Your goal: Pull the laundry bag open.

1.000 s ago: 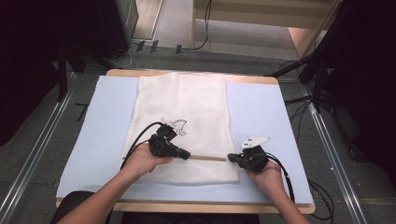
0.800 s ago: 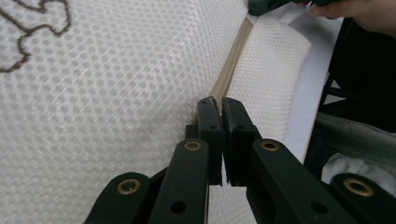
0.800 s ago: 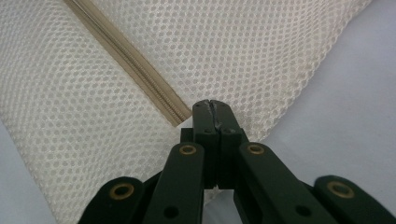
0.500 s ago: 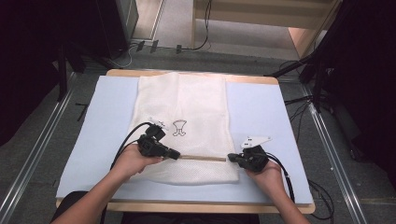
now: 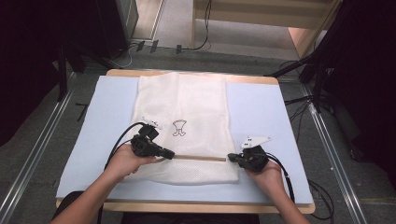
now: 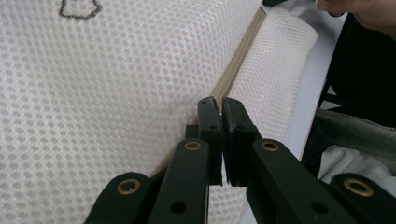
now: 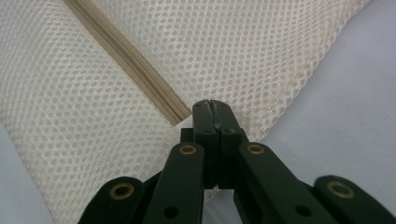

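A white mesh bag (image 5: pixel 187 102) lies flat on a blue mat (image 5: pixel 264 112). It has a small drawn emblem (image 5: pixel 179 128) and a tan zipper (image 5: pixel 201 157) running across its near end. My left gripper (image 5: pixel 172 155) is at the zipper's left end. In the left gripper view its jaws (image 6: pixel 219 105) are pressed together where the zipper tape (image 6: pixel 233 70) meets them, and the slider is hidden between them. My right gripper (image 5: pixel 231 158) is at the zipper's right end. Its jaws (image 7: pixel 212 105) are shut on the mesh edge just past the zipper (image 7: pixel 130 60).
The mat covers a wooden table (image 5: pixel 187 73) whose rim shows at the far side. Black cables (image 5: pixel 299 100) trail over the floor at the right, and metal rails (image 5: pixel 28 158) run along both sides. Bare mat (image 5: pixel 102 107) flanks the bag.
My left gripper has slid left along the zipper, and the tan line between the two grippers has grown longer. The right gripper has stayed where it was.
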`<state>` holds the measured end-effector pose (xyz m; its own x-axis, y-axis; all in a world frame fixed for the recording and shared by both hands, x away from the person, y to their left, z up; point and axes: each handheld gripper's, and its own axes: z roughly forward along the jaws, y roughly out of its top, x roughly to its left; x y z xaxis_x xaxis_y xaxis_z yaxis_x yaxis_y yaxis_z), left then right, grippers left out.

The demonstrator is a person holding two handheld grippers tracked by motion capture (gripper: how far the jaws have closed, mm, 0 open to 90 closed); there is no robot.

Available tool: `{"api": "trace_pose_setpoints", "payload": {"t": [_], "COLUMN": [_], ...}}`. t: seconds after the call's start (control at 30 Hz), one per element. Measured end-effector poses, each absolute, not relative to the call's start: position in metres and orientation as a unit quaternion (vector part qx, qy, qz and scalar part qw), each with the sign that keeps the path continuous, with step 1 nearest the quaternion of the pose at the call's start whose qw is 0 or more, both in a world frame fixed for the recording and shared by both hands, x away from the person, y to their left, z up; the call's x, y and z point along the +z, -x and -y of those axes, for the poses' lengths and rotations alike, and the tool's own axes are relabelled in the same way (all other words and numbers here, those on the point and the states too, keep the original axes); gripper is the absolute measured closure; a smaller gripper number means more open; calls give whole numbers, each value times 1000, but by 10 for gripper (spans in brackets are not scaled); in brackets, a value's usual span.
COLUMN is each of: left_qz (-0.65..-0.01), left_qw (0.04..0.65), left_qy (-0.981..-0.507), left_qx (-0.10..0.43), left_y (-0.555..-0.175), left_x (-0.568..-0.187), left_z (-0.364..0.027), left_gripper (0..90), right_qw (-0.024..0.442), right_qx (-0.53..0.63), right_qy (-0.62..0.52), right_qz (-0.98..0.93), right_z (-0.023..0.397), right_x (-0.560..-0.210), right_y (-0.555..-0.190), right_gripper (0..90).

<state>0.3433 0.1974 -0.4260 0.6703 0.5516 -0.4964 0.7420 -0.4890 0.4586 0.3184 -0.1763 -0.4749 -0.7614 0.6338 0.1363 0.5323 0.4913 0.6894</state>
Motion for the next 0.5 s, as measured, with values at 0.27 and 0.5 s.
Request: {"api": "trace_pose_setpoints", "payload": {"t": [0.27, 0.5], "left_qz": [-386, -396], "left_qw": [329, 335], "left_qy": [-850, -843], "left_qx": [-142, -140], "left_y": [-342, -338], "left_x": [-426, -426], "left_z": [-209, -224], "left_gripper": [891, 890], "right_qw": [70, 66], "right_qx": [372, 374], "right_qy": [-339, -340], "right_qz": [-862, -861], "right_z": [176, 177], "right_x": [-475, -475], "right_y": [-318, -319], "right_gripper": [900, 900]}}
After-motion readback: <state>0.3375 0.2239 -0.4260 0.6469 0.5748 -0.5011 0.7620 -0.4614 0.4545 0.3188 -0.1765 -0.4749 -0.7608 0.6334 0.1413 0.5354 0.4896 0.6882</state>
